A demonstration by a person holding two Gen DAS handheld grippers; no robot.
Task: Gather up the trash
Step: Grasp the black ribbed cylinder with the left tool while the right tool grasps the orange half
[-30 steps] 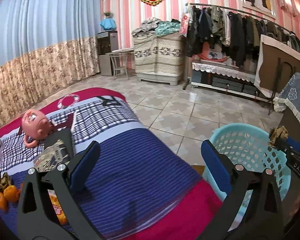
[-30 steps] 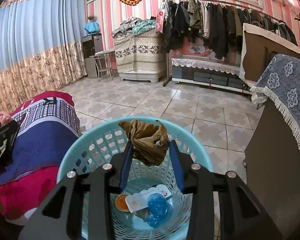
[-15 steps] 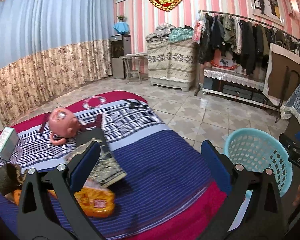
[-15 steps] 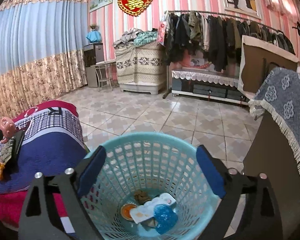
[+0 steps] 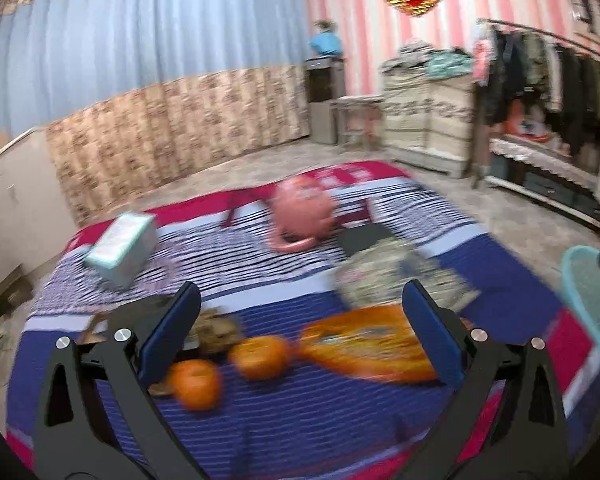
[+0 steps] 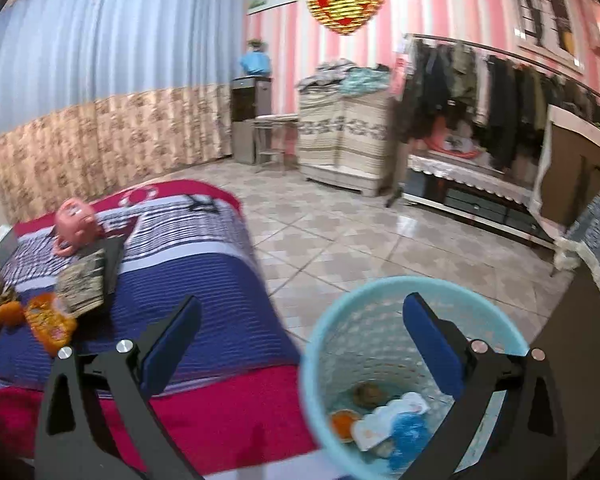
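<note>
Now the left gripper [image 5: 300,320] is wide open and empty over the striped bed cover [image 5: 308,408], above two oranges [image 5: 260,356] and an orange snack bag [image 5: 364,344]. Right of the bed, on the tiled floor [image 6: 340,236], stands the turquoise basket [image 6: 320,344] with trash inside; the right gripper [image 6: 300,332], also wide open and empty, is over it.

My left wrist view low over the bed [image 5: 300,408], facing the curtain, my right wrist view above the basket [image 6: 320,344], both sharing the bed.
</note>
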